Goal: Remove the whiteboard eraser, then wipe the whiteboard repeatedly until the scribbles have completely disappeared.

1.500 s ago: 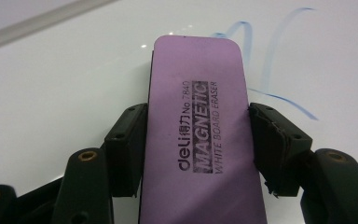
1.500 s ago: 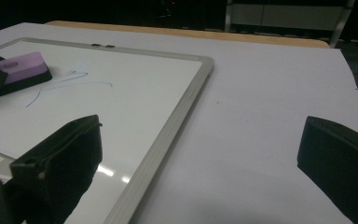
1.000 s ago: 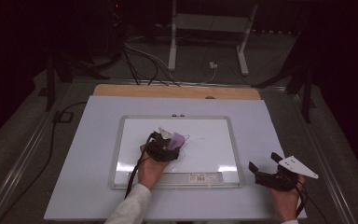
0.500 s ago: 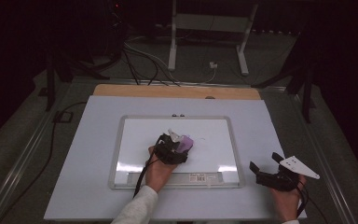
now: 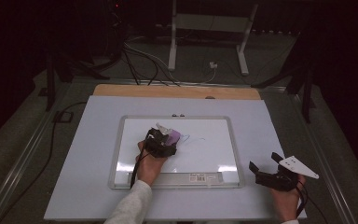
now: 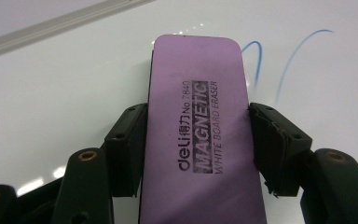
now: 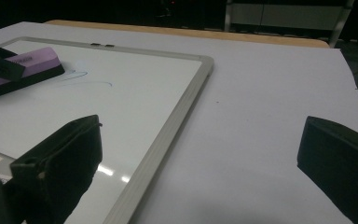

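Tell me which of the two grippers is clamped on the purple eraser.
The left gripper, over the whiteboard: its jaws press both long sides of the purple eraser. The right gripper sits beside the board, jaws wide apart with nothing between them.

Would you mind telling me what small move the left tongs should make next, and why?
Probably slide the purple eraser onward across the whiteboard over the blue marks. The left tongs clamp the eraser flat on the board, and the strokes lie unwiped just beyond its far end.
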The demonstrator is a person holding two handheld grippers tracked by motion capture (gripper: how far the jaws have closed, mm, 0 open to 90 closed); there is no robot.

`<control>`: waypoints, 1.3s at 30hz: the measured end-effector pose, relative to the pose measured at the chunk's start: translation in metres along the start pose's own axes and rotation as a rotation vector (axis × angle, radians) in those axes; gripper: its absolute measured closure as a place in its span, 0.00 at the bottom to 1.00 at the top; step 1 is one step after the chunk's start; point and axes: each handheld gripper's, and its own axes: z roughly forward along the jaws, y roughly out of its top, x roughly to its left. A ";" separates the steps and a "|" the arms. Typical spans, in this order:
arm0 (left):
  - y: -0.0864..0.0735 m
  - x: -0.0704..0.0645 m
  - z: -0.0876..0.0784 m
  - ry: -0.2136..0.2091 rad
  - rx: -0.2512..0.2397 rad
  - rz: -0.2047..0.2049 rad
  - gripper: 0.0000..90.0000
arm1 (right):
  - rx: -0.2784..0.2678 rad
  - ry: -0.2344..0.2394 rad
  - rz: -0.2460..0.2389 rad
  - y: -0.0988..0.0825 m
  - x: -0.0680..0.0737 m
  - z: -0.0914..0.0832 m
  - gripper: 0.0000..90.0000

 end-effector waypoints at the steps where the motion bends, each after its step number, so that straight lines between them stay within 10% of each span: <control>1: 0.000 -0.001 0.000 -0.004 0.002 0.002 0.46 | 0.000 0.000 0.000 0.000 0.000 0.000 0.00; 14: 0.004 -0.041 0.006 -0.098 -0.008 0.075 0.46 | 0.001 -0.001 0.005 0.000 -0.001 0.000 0.00; 39: 0.022 0.014 0.018 0.034 0.017 -0.032 0.46 | 0.001 -0.003 0.002 0.000 -0.001 0.000 0.00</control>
